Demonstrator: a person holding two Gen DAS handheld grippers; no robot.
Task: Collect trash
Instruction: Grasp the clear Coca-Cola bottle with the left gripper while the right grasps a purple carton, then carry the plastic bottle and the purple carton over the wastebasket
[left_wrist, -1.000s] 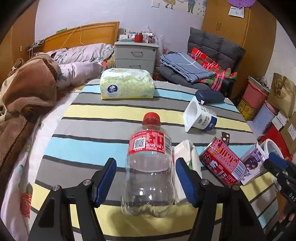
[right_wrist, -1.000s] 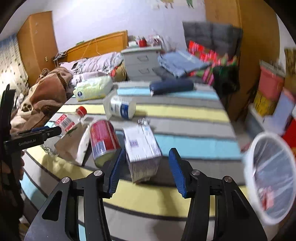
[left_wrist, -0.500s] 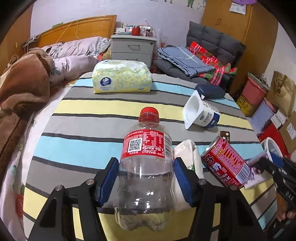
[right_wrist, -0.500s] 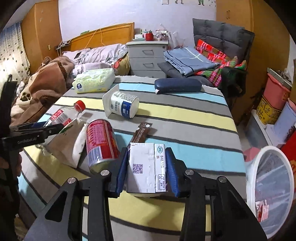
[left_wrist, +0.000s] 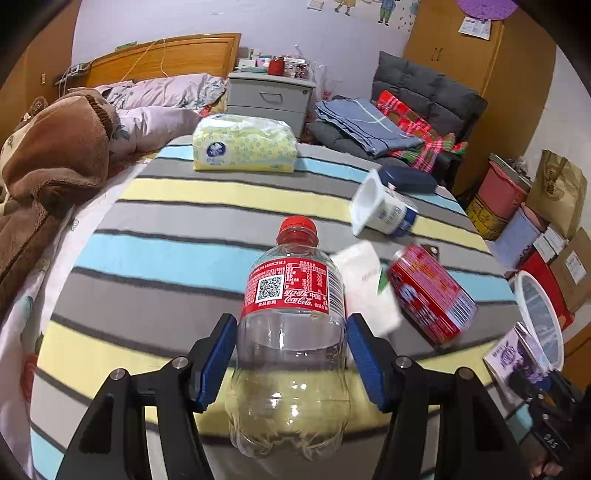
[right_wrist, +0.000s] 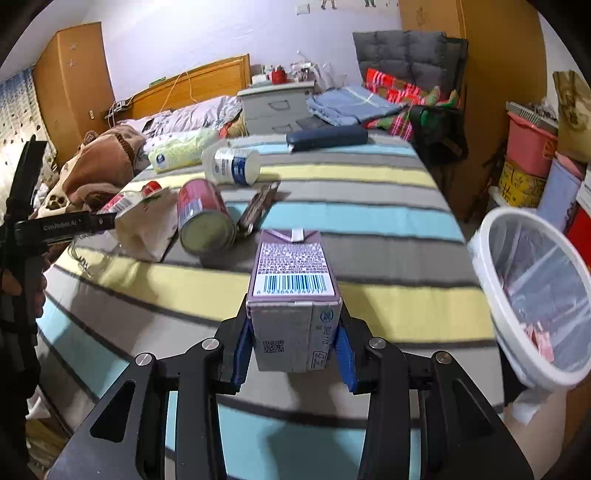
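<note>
A clear plastic bottle (left_wrist: 291, 354) with a red cap is clamped at its waist between the blue pads of the left gripper (left_wrist: 291, 362), about half open, so that its rounded body cannot slip. A Coca-Cola logo and a QR code can be read on its red label. A purple drink carton (right_wrist: 295, 295) is pinched by its narrow sides in the right gripper (right_wrist: 293, 345), whose pads are pressed flat against it; a barcode and a small QR code are shown on it. Both items appear lifted just above the striped tabletop (right_wrist: 369, 295), presumably for the white bin (right_wrist: 532, 295) at the near right edge. A red can (left_wrist: 430, 295), a white paper bag (left_wrist: 369, 288) and a yoghurt cup (left_wrist: 384, 214) are left lying further off.
</note>
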